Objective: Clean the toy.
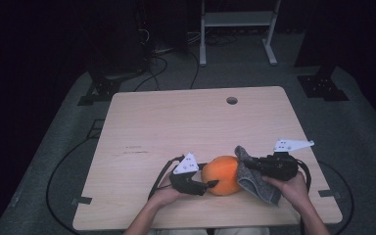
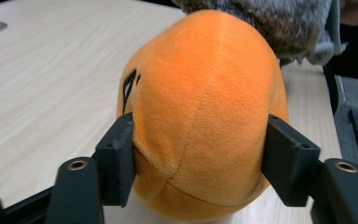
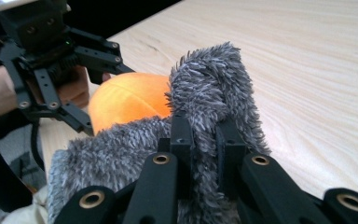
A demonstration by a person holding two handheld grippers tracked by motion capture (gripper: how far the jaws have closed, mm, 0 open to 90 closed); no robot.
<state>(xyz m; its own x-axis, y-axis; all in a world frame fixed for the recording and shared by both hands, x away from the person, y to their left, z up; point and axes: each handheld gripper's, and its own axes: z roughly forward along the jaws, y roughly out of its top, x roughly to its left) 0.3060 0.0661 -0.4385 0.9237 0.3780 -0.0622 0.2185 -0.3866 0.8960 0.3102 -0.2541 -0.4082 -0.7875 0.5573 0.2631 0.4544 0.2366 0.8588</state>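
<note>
The pale wood surface (image 1: pixel 176 127) takes up most of the high view, with a small round hole (image 1: pixel 231 100) near its far edge. All the action is bunched up at the near edge, right in front of the person.

Biggest thing there is the orange plush ball (image 1: pixel 221 175), a round soft toy sitting on the surface between the two hands. In the left gripper view it bulges up right in front of the camera, seam down the middle, a little black stitched mark on its left flank.

Next is the grey fuzzy cloth (image 1: pixel 254 178), draped against the right side of the ball and hanging down toward the near edge. One shaggy fold of it sticks up.

The left gripper (image 1: pixel 210 184) comes in from the lower left, forearm angled up from the bottom edge, hand wrapped around the body and aimed roughly level at the ball's left side. Its fingers (image 2: pixel 116 158) sit on either flank of the ball, pads pressed into the plush, so it's pinching the toy.

The right gripper (image 1: pixel 248 165) points left toward the ball, held in the right hand (image 1: pixel 291 186) with the wrist cocked inward. Its fingers (image 3: pixel 182 140) are squeezed nearly together on that raised fold of cloth, fibres poking out on both sides.
</note>
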